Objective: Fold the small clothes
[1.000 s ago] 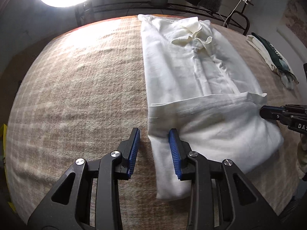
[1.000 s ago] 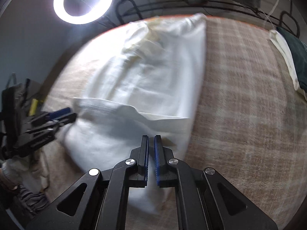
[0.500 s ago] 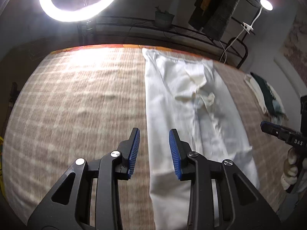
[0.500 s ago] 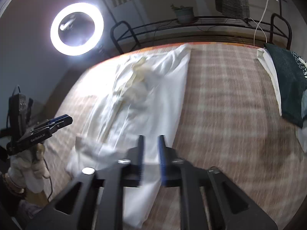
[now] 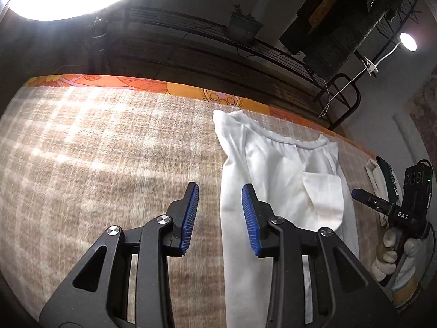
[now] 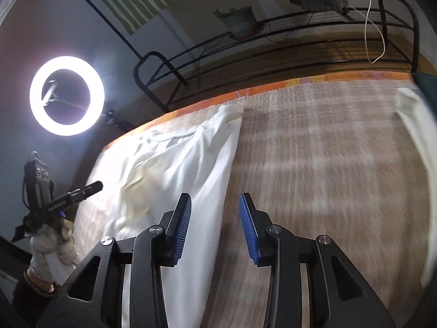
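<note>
Lying lengthwise on the checked blanket, the white garment looks thin, light and limp, so it should sag and crease wherever it is lifted. Both tools hang above it with fingers spread and nothing held: the left gripper over its left edge, the right gripper over its right edge. Pinching the hem corners seems safest, though the near end is hidden.
</note>
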`<action>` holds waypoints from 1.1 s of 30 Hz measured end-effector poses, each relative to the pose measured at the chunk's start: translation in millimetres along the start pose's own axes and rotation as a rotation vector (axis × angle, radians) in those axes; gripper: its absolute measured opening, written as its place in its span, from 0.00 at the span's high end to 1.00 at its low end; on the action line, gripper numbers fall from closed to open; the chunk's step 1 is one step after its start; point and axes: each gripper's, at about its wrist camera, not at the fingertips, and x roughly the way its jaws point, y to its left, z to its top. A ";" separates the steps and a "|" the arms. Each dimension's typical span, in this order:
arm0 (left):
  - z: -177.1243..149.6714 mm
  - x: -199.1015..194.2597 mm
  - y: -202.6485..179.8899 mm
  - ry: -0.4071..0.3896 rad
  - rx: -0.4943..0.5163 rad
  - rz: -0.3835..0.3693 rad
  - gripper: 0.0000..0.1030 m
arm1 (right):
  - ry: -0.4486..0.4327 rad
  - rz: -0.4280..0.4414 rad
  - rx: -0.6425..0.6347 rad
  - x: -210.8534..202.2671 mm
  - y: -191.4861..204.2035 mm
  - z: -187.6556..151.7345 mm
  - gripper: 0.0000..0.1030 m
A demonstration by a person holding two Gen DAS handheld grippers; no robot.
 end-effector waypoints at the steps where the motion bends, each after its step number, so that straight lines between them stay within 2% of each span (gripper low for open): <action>1: 2.5 7.1 2.8 0.007 -0.005 -0.007 0.68 | 0.002 0.004 0.003 9.2 -2.0 5.0 0.66; 4: 7.2 25.8 6.8 0.012 -0.004 -0.001 0.68 | -0.013 0.016 -0.020 27.7 -1.9 14.1 0.68; 5: 9.0 27.9 7.0 -0.003 0.002 -0.006 0.68 | -0.017 0.015 -0.026 30.4 -1.5 16.3 0.90; 6: 11.3 30.7 6.2 -0.007 0.013 -0.006 0.68 | -0.010 0.013 -0.027 34.1 -2.1 18.7 0.97; 7: 13.0 32.3 5.0 -0.016 0.028 0.002 0.68 | 0.017 0.017 -0.022 39.1 -2.5 19.8 0.98; 10: 17.4 38.0 2.4 -0.043 0.058 0.040 0.68 | -0.009 -0.026 -0.069 32.2 1.8 19.0 0.99; 12: 20.4 39.5 2.5 -0.046 0.060 0.042 0.68 | -0.006 -0.055 -0.038 29.7 -4.4 19.9 0.99; 16: 31.4 38.8 5.8 -0.049 0.017 -0.007 0.67 | -0.033 0.002 -0.048 22.9 -5.0 24.5 0.98; 18: 37.1 41.5 5.1 -0.047 0.011 -0.010 0.56 | -0.043 0.051 -0.023 23.5 -9.3 31.9 0.93; 19: 39.1 44.6 3.0 -0.042 0.016 -0.011 0.53 | -0.045 0.079 -0.005 26.2 -11.7 37.7 0.82; 20: 40.7 48.2 -0.2 -0.033 0.024 -0.015 0.53 | -0.056 0.071 -0.001 28.9 -12.4 42.0 0.76; 22: 45.3 55.7 -8.2 -0.031 0.041 -0.012 0.53 | -0.053 0.014 -0.014 39.8 -11.2 53.2 0.75; 24: 48.6 62.1 -15.4 -0.033 0.054 -0.001 0.53 | -0.033 0.010 -0.002 53.6 -13.6 65.0 0.75; 25: 49.8 65.0 -19.5 -0.038 0.067 0.013 0.57 | -0.029 0.001 0.008 60.0 -15.6 69.4 0.76; 26: 50.8 67.7 -21.7 -0.042 0.078 0.026 0.67 | -0.035 0.000 0.017 63.3 -17.8 72.2 0.81; 27: 52.3 72.1 -25.0 -0.036 0.084 0.033 0.88 | -0.039 0.002 0.019 65.1 -17.9 74.9 0.88; 28: 53.3 74.3 -27.0 -0.040 0.083 0.027 0.94 | -0.035 0.005 0.009 68.0 -17.1 77.8 0.97; 30: 54.0 73.6 -29.1 -0.055 0.085 0.039 0.96 | -0.045 -0.041 -0.014 67.3 -17.4 79.7 0.97; 33: 54.2 68.0 -28.0 -0.077 0.068 0.047 0.97 | -0.062 -0.066 -0.015 64.8 -18.1 79.6 0.97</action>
